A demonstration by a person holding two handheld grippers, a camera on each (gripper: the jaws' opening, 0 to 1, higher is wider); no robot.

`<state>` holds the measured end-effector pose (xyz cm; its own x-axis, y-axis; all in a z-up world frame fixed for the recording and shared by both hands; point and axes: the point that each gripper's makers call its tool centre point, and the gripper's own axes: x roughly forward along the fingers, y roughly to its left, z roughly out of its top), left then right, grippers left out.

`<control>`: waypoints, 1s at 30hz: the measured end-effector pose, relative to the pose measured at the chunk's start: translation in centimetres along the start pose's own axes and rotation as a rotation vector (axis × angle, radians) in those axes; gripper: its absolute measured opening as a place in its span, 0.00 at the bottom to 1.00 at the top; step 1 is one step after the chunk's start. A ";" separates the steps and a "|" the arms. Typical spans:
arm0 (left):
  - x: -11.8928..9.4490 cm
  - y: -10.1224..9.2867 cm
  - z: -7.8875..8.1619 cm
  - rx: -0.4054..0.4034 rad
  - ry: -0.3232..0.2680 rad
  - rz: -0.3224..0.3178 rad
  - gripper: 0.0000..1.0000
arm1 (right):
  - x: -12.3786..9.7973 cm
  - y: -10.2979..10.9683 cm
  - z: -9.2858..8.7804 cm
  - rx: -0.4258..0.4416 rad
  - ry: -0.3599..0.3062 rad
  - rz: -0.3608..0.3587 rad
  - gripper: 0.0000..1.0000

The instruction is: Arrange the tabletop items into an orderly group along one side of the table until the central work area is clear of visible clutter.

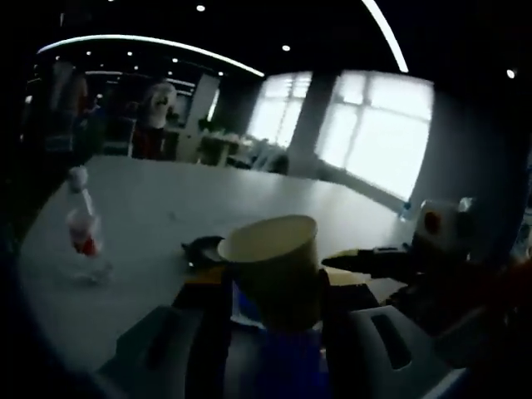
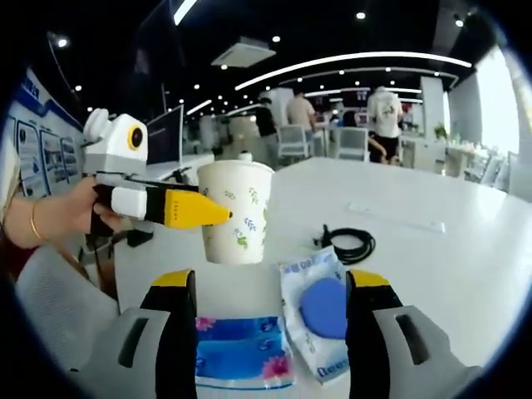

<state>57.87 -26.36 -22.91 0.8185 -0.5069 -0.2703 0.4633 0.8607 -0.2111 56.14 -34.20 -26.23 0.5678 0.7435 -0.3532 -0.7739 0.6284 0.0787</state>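
Right claw [image 2: 266,332] is hanging wide open & empty over the blue packets [image 2: 249,357] on the worktop [image 2: 465,266], while the left claw [image 1: 274,320] is gripping the paper cup [image 2: 237,212] beyond, presumably carrying it sideward, w/ black cable [image 2: 349,243] lying farther back.
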 end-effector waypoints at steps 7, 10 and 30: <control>0.2 2.0 0.8 0.084 -0.016 0.066 0.39 | -0.5 -1.6 -0.8 0.057 0.000 -0.040 0.85; 0.3 3.2 1.1 0.117 -0.030 0.106 0.39 | -0.7 -2.5 -1.3 0.050 0.010 -0.081 0.94; 3.1 9.5 1.0 0.135 -0.030 0.226 0.39 | -1.7 -6.2 -3.4 0.150 0.058 -0.187 0.99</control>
<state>65.13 -19.67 -24.77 0.9151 -0.3010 -0.2685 0.3068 0.9515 -0.0209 59.02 -40.15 -29.31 0.6766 0.5995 -0.4277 -0.6042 0.7839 0.1430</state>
